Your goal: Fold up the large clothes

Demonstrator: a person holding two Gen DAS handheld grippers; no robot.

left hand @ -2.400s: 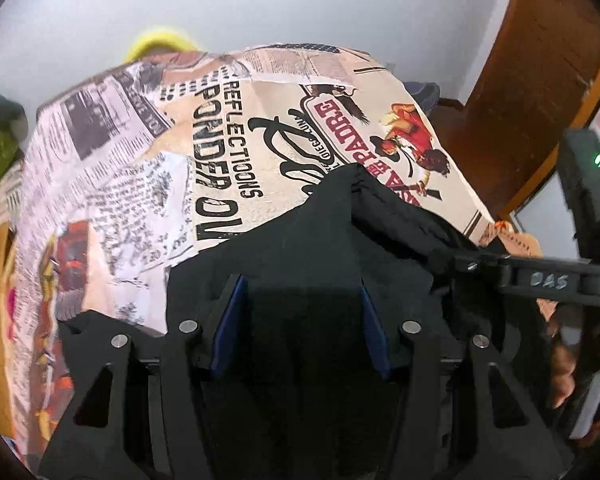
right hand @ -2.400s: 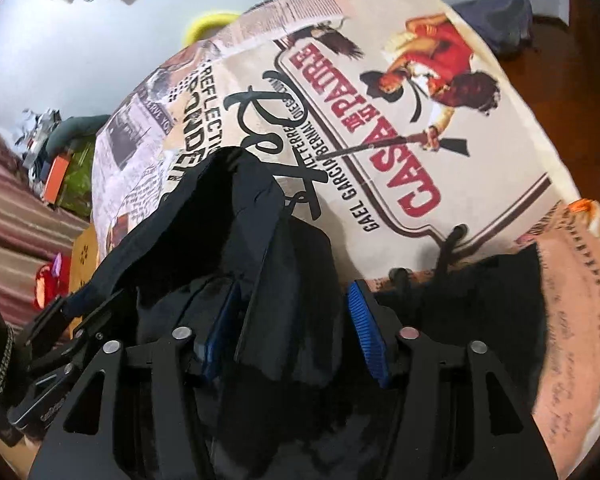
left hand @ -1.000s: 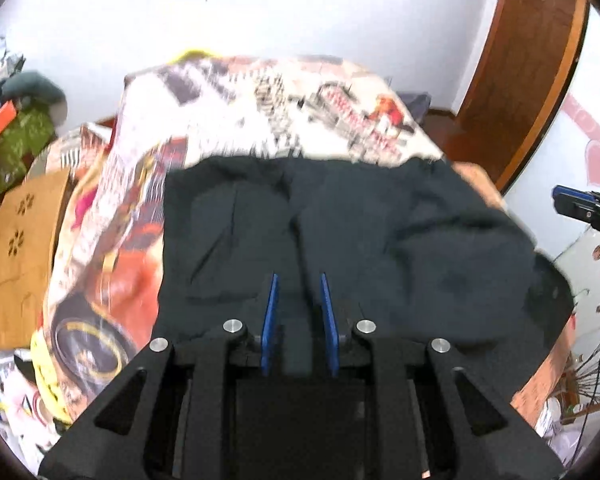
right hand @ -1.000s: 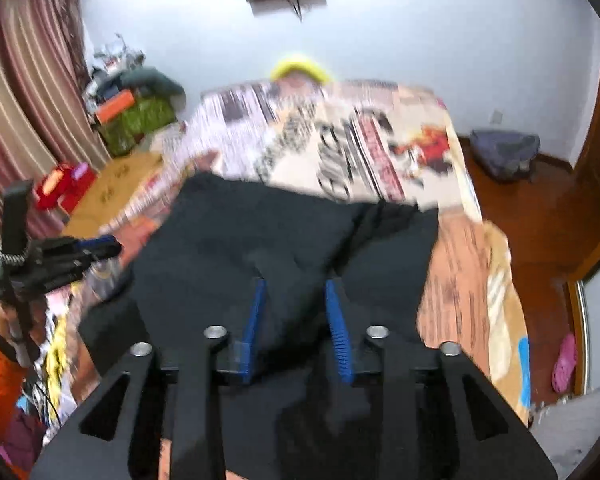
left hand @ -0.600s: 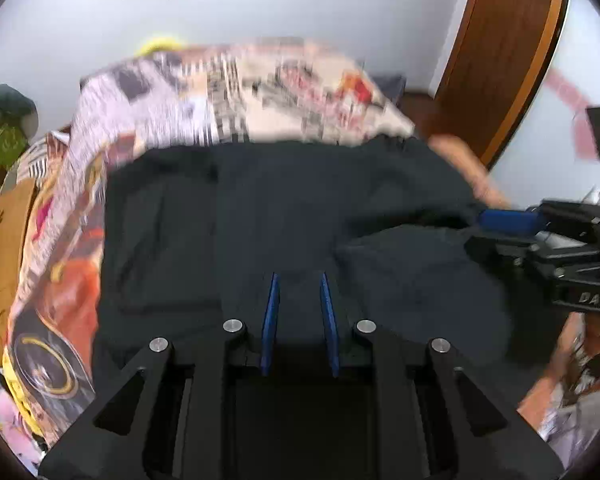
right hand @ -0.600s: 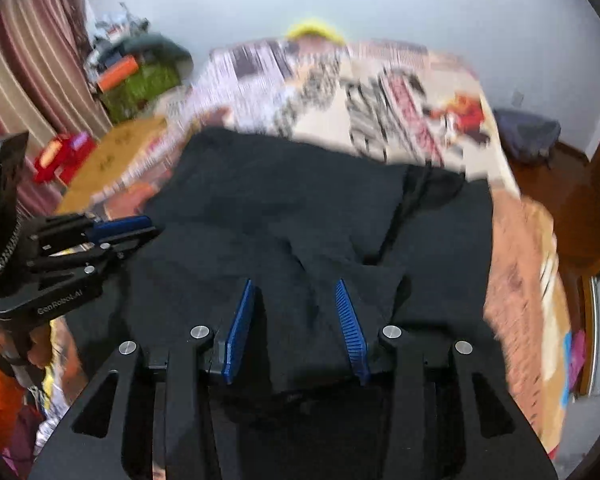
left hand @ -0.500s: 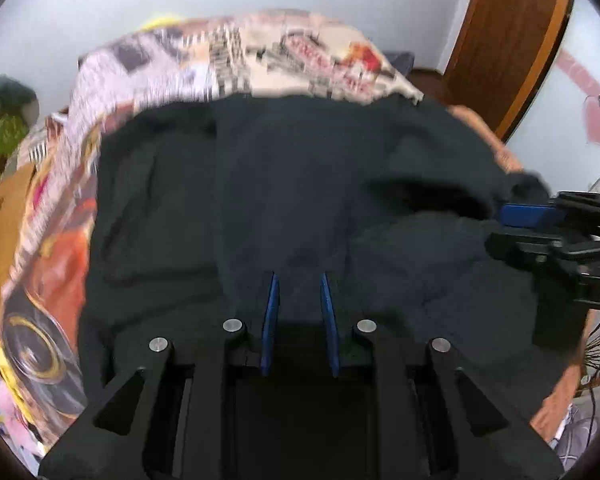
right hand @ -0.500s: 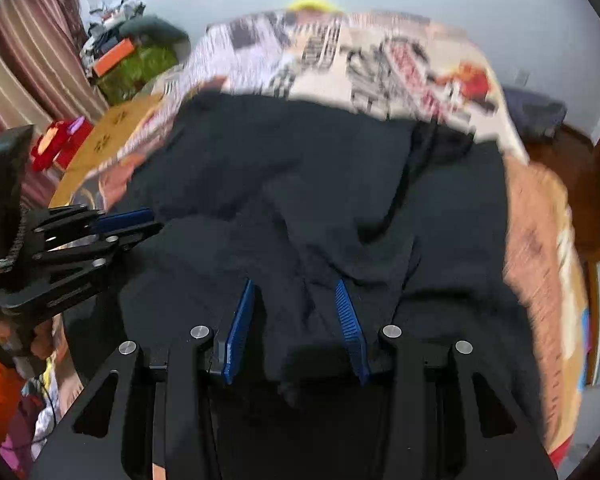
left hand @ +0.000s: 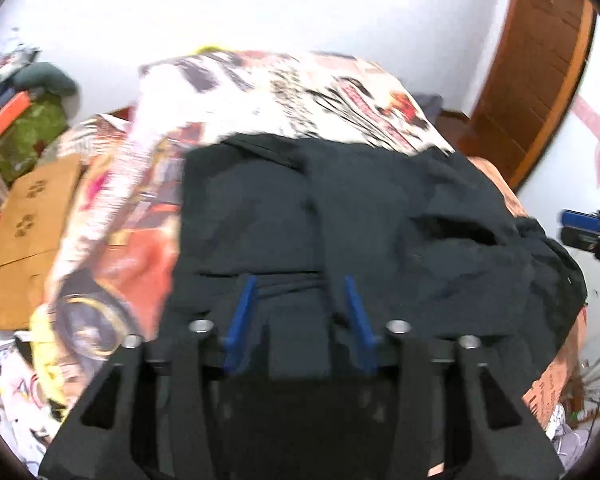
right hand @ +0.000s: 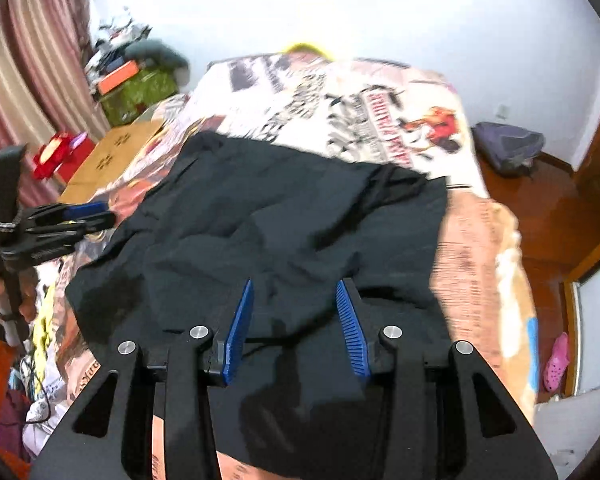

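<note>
A large black garment lies spread and wrinkled across the near half of a bed with a printed cover. It also shows in the right wrist view. My left gripper is open above the garment's near edge, with no cloth between its blue pads. My right gripper is open above the near edge as well. The left gripper also appears at the left of the right wrist view, and the right gripper at the right of the left wrist view.
A cardboard box and red and green things stand left of the bed by a curtain. A wooden door is at the right. A dark bag and a pink shoe lie on the wooden floor.
Both grippers pulled the garment out flat over the bed, then opened and let it go. They now sit apart above its near edge.
</note>
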